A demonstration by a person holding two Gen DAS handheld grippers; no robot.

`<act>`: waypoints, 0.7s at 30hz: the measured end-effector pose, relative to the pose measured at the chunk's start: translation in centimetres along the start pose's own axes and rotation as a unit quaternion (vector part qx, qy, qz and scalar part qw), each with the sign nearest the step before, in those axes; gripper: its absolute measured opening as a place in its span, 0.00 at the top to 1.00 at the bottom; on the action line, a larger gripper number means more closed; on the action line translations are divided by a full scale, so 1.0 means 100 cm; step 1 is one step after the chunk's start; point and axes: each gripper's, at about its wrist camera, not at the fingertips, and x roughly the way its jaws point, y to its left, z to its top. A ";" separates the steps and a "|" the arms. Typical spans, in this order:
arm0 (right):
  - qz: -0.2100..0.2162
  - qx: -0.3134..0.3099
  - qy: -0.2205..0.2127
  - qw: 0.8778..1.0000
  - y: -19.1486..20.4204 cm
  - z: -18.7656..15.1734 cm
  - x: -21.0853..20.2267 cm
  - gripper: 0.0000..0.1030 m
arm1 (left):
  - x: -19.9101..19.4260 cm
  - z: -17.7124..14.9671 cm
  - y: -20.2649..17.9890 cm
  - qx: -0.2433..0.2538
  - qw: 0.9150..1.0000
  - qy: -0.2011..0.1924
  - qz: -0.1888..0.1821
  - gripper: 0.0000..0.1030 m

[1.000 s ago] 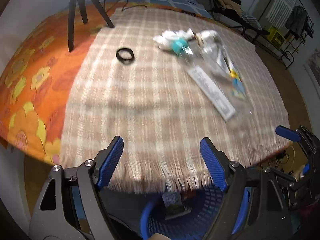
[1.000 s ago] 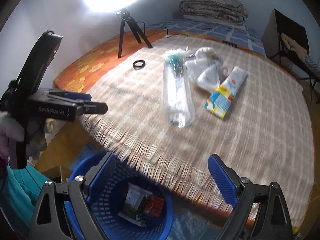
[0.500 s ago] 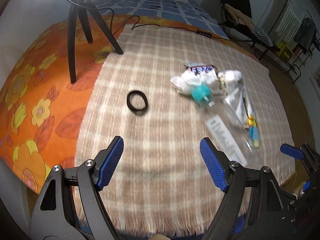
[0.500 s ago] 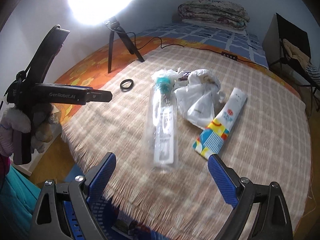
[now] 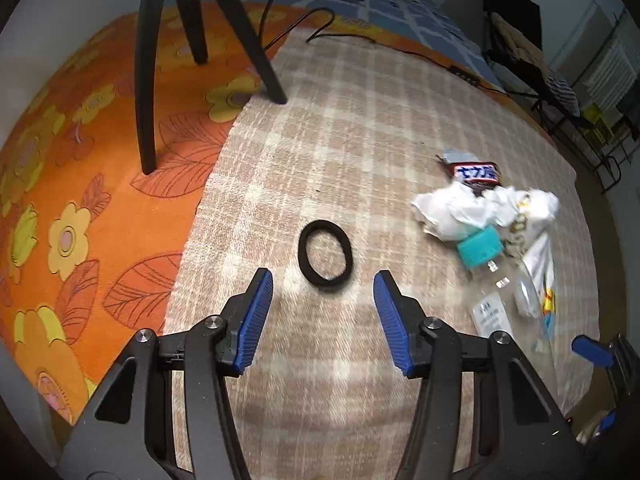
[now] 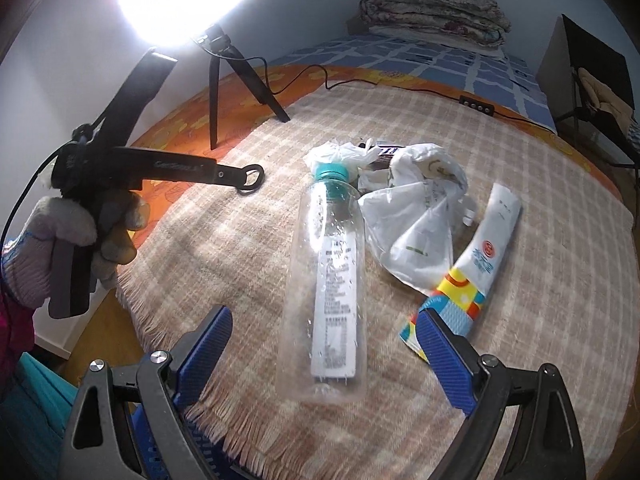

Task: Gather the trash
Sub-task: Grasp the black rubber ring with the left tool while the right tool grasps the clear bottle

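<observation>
Most of the trash is uncollected on the bed's plaid blanket (image 5: 360, 128): the left tool (image 5: 323, 308), released and just narrowing, hovers at the hair tie (image 5: 325, 257) mid-blanket, while the empty, released right tool (image 6: 324, 354) straddles the bottle (image 6: 332, 280) near the fringed edge.

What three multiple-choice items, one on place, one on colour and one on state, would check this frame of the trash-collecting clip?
1. Where does the black ring lie?
A. on the checked blanket
B. in a basket
C. on the bottle

2. What colour is the cap of the clear bottle?
A. red
B. teal
C. white

3. How is the left gripper?
A. shut on the ring
B. shut on the bottle
C. open, holding nothing

Key: 1 A, the ring rests flat on the blanket just ahead of the fingertips. 2 B, the cap shows teal in both views. 3 C, the jaws have just been closing, yet nothing sits between them.
</observation>
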 end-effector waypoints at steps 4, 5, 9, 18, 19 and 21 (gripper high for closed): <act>-0.001 0.002 0.006 1.000 0.000 0.006 0.010 0.09 | 0.013 0.005 0.005 -0.009 1.000 0.012 0.002 0.62; -0.001 0.003 0.008 1.000 0.000 0.007 0.012 0.10 | 0.015 0.006 0.006 -0.011 1.000 0.013 0.001 0.62; -0.004 0.007 0.018 1.000 -0.002 0.012 0.022 0.13 | 0.021 0.008 0.004 0.000 1.000 0.007 0.009 0.76; -0.007 0.013 0.039 0.999 -0.001 0.014 0.039 0.24 | 0.022 0.014 0.004 0.006 1.000 -0.004 0.011 0.95; -0.008 0.013 0.040 0.999 -0.001 0.013 0.040 0.27 | 0.021 0.014 0.005 0.007 1.000 -0.005 0.012 0.95; -0.008 0.014 0.045 0.999 -0.001 0.012 0.043 0.34 | 0.017 0.013 0.005 0.009 1.000 -0.010 0.014 0.96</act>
